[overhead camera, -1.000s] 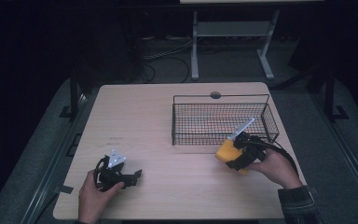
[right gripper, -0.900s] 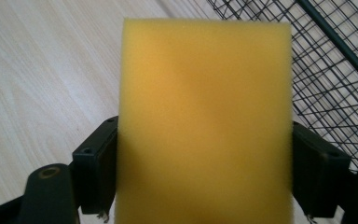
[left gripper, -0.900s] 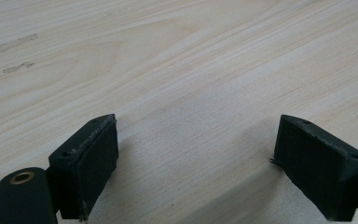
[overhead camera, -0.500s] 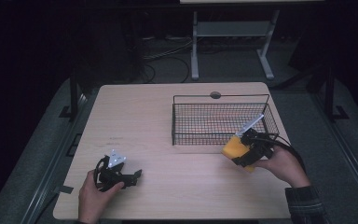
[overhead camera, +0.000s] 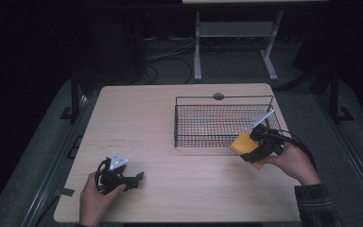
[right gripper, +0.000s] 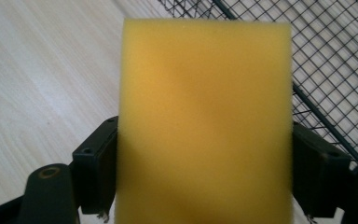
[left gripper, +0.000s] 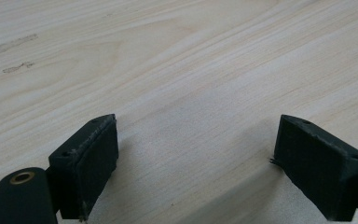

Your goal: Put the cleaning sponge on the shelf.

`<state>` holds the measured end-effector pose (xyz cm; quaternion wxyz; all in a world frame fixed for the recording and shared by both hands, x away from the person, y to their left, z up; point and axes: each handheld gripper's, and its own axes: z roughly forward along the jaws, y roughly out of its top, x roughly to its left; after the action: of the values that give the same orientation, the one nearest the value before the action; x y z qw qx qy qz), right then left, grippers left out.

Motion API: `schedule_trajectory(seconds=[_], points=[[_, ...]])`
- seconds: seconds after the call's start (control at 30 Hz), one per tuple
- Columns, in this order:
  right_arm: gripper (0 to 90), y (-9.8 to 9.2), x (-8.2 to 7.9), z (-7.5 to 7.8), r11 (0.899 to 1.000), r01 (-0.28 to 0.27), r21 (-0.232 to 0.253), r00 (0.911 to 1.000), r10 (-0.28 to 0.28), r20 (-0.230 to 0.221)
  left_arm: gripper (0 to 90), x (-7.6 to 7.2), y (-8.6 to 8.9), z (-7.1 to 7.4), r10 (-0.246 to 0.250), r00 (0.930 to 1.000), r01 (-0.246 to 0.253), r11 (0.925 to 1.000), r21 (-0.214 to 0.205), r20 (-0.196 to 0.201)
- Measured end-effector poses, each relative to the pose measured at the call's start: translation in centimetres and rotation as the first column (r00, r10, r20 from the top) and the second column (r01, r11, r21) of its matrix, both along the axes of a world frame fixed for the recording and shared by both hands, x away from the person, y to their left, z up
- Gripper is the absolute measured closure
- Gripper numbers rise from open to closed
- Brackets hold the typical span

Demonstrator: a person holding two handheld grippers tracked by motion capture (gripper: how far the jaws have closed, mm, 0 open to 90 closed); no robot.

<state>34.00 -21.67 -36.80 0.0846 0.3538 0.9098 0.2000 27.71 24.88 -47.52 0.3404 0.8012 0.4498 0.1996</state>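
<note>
The right gripper (overhead camera: 249, 150) clamped the yellow sponge (overhead camera: 242, 143), held at the near right corner of the wire basket (overhead camera: 222, 99).

From above the near edge we look forward and down on the whole table (overhead camera: 170, 113). Our left gripper view sits very close to bare tabletop, facing along it. Our right gripper view looks, equally close, past a yellow sponge (right gripper: 205, 121) toward the wire basket (right gripper: 335, 70) at upper right — both shared with the high view.
</note>
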Motion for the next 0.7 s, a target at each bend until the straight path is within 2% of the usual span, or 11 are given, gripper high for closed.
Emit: schedule_trajectory(seconds=[0.33, 0.7], points=[[21.9, -1.2, 1.4, 0.5, 0.999, 0.042, 0.003, 0.9991, -0.042, 0.008, 12.8, 0.0, 0.0, 0.0, 0.001, 1.0, -0.001, 1.0, -0.002, -0.001], [22.0, -2.5, 3.6, 1.1, 0.994, 0.113, -0.011, 0.9934, -0.113, 0.021, 12.9, 0.0, 0.0, 0.0, 0.001, 1.0, -0.001, 1.0, -0.002, -0.001]])
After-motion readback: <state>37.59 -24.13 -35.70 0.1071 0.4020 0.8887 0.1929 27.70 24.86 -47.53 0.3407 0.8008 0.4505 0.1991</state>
